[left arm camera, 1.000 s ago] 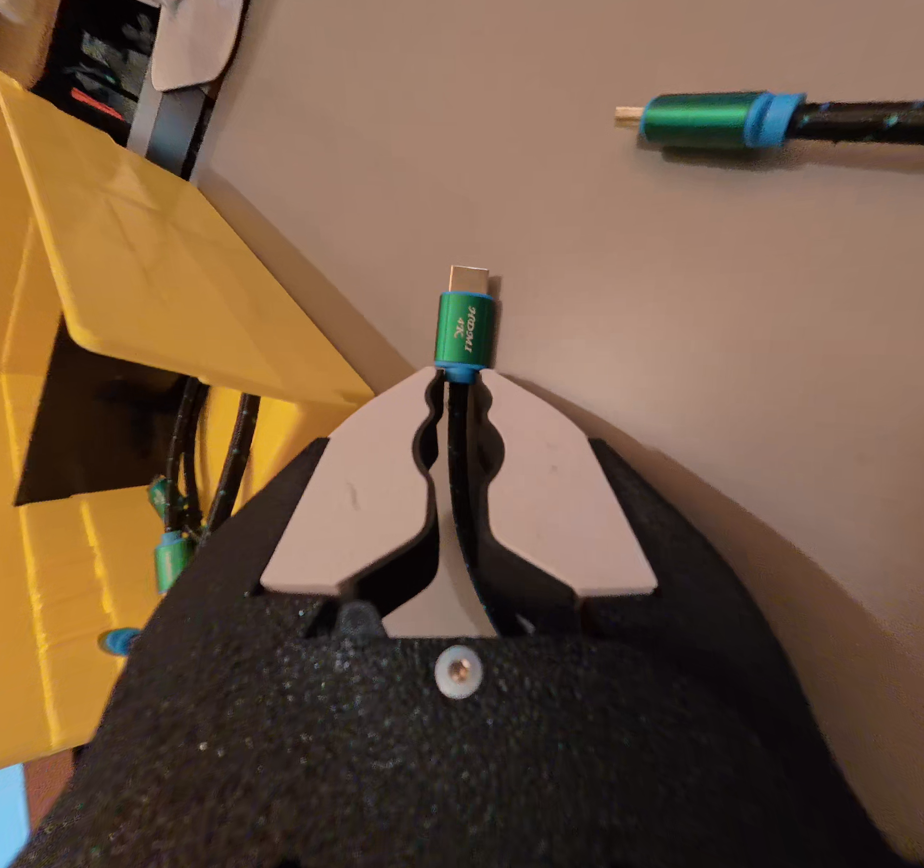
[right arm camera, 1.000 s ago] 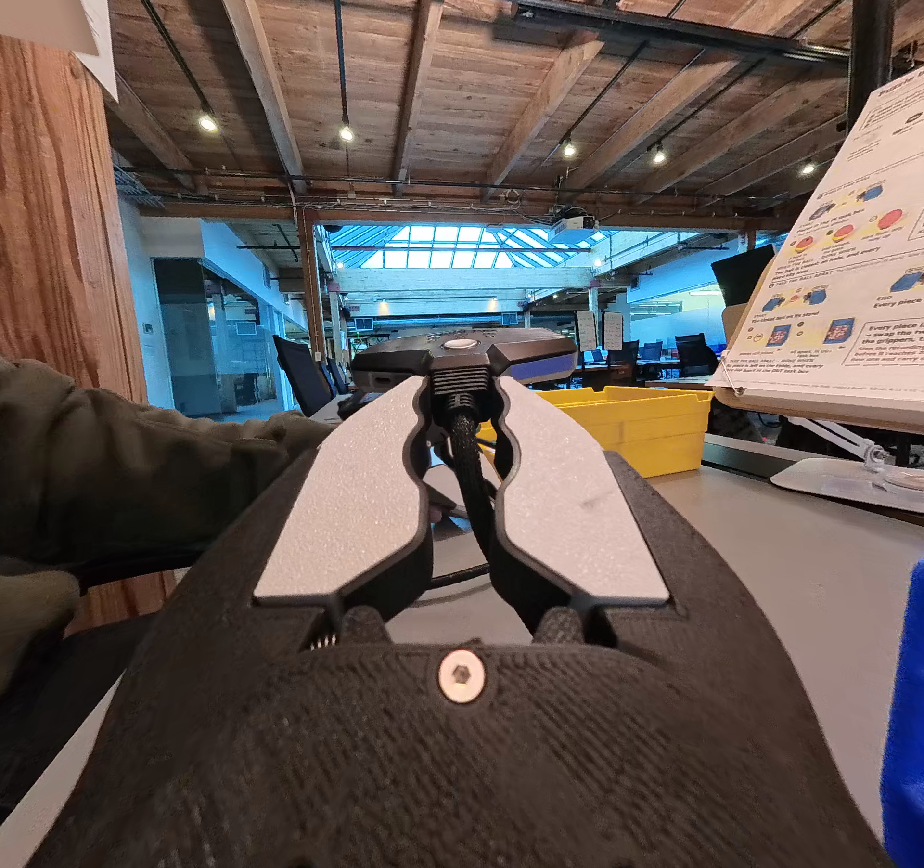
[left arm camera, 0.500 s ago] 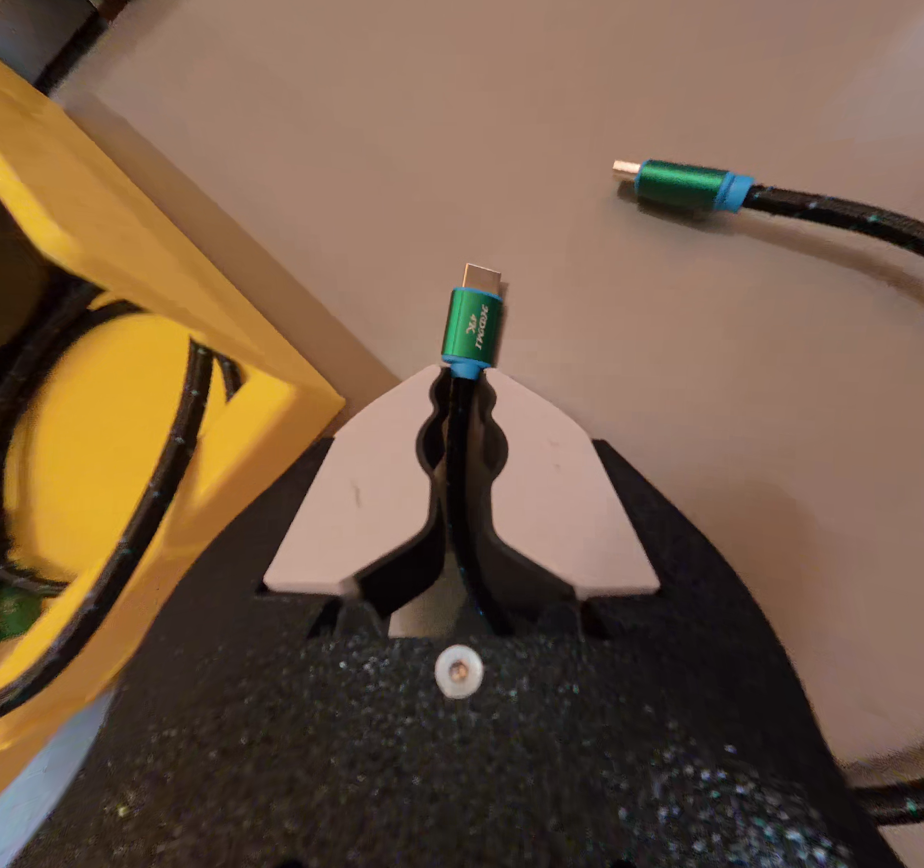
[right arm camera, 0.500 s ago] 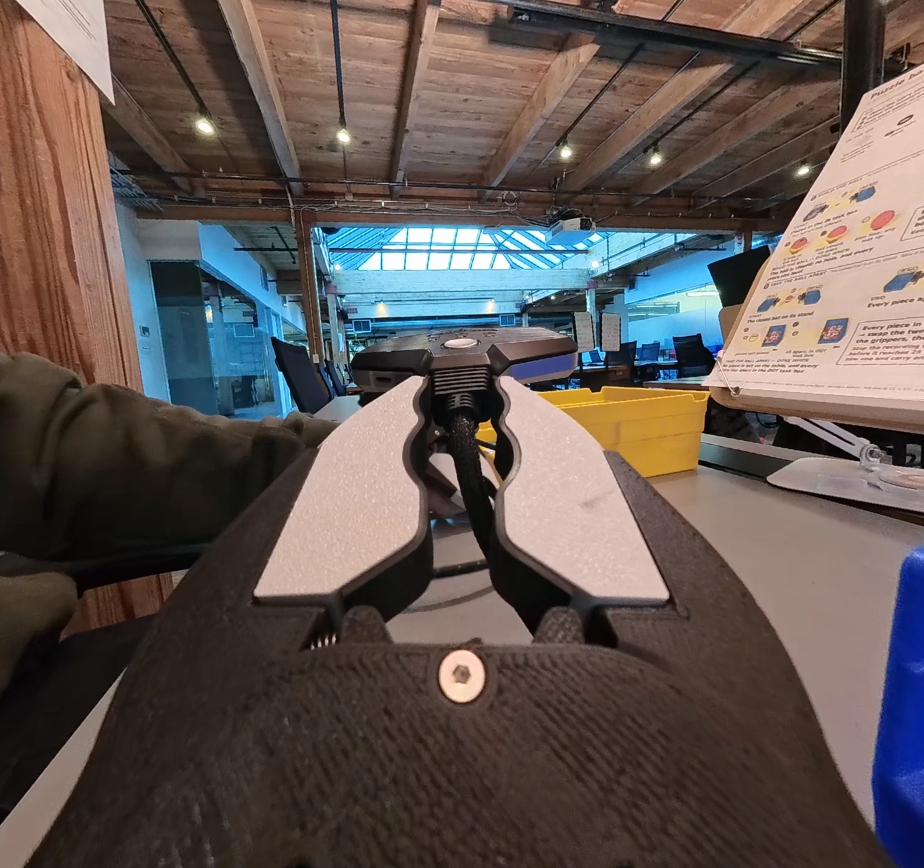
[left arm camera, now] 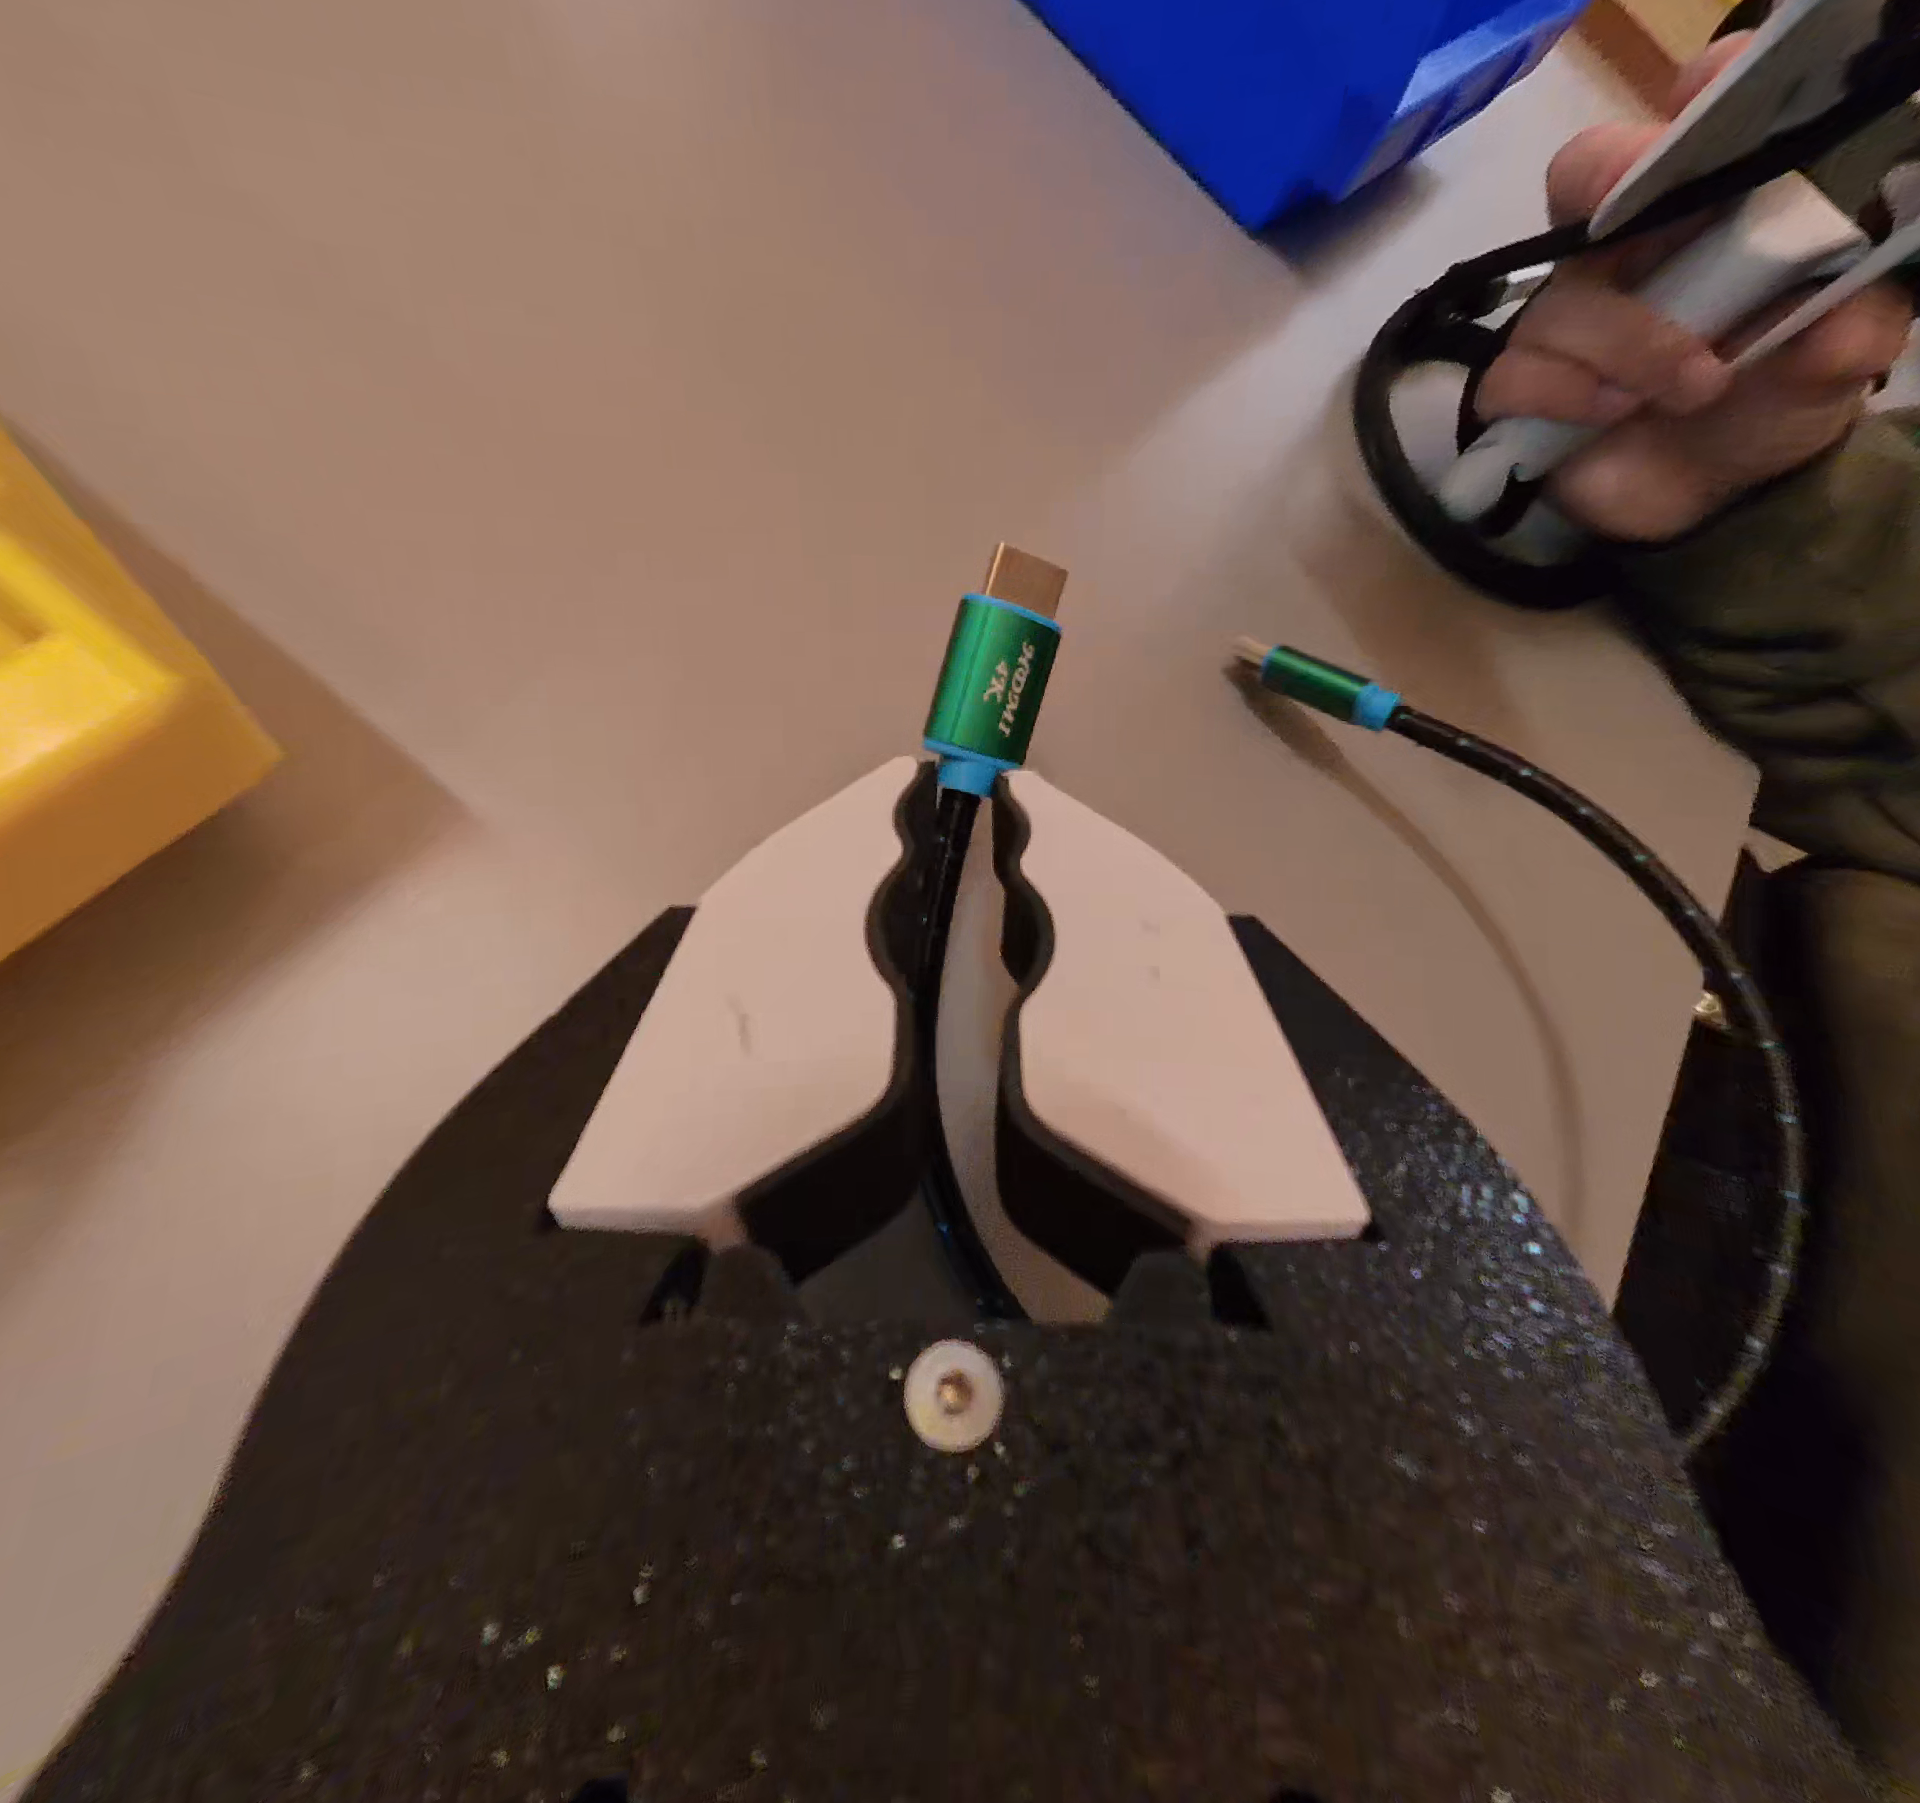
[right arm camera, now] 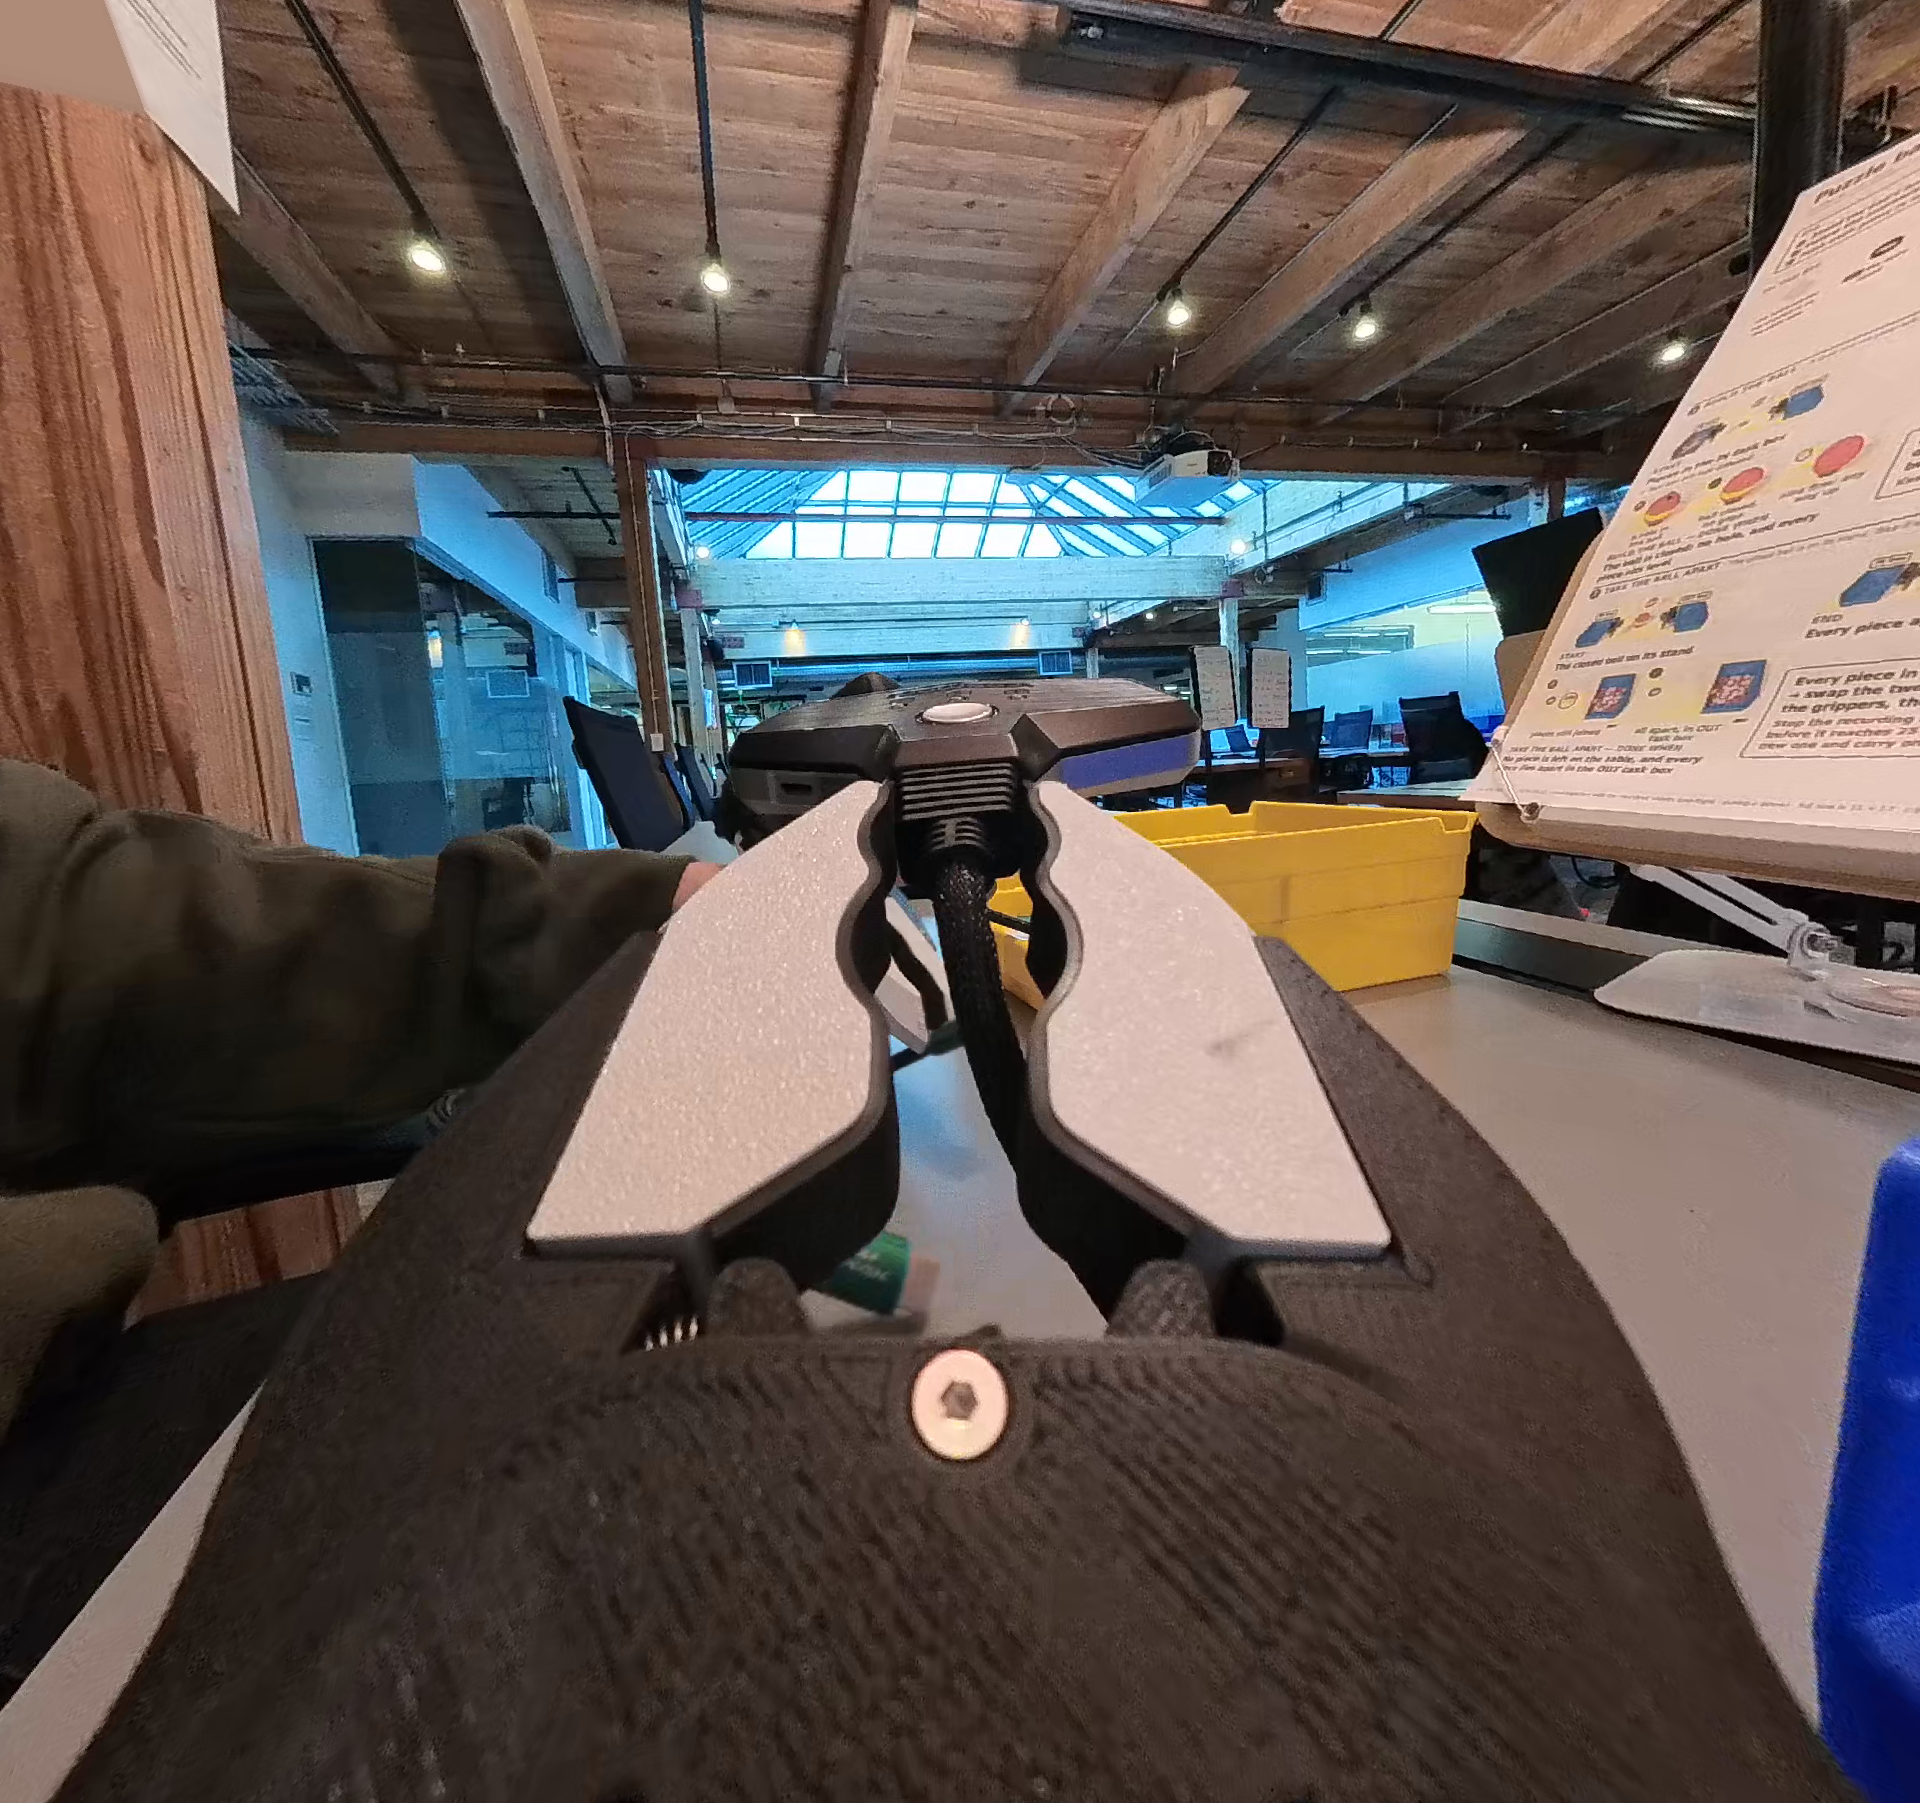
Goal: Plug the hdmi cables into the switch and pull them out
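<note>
In the left wrist view my left gripper (left arm camera: pixel 961 782) is shut on a black braided HDMI cable just behind its green plug (left arm camera: pixel 995 678), which sticks out past the fingertips above the table. A second green plug (left arm camera: pixel 1317 685) lies on the table to the right, its cable curving back. The right gripper (left arm camera: pixel 1756 195), held in a hand, shows at the upper right. In the right wrist view my right gripper (right arm camera: pixel 956 823) is shut on the ribbed black cable end (right arm camera: pixel 954 797) of the black switch (right arm camera: pixel 966 740), held up level in front of it.
A blue bin (left arm camera: pixel 1299 18) stands at the far side and a yellow bin (left arm camera: pixel 83 714) at the left. In the right wrist view a yellow bin (right arm camera: pixel 1309 880), a tilted instruction board (right arm camera: pixel 1766 558) and a blue object (right arm camera: pixel 1870 1441) stand to the right; a sleeve (right arm camera: pixel 260 974) reaches in at left.
My left gripper has swung right with the plug, away from the yellow bin; the blue bin and the right hand have come into view. The right gripper has stayed almost still.
</note>
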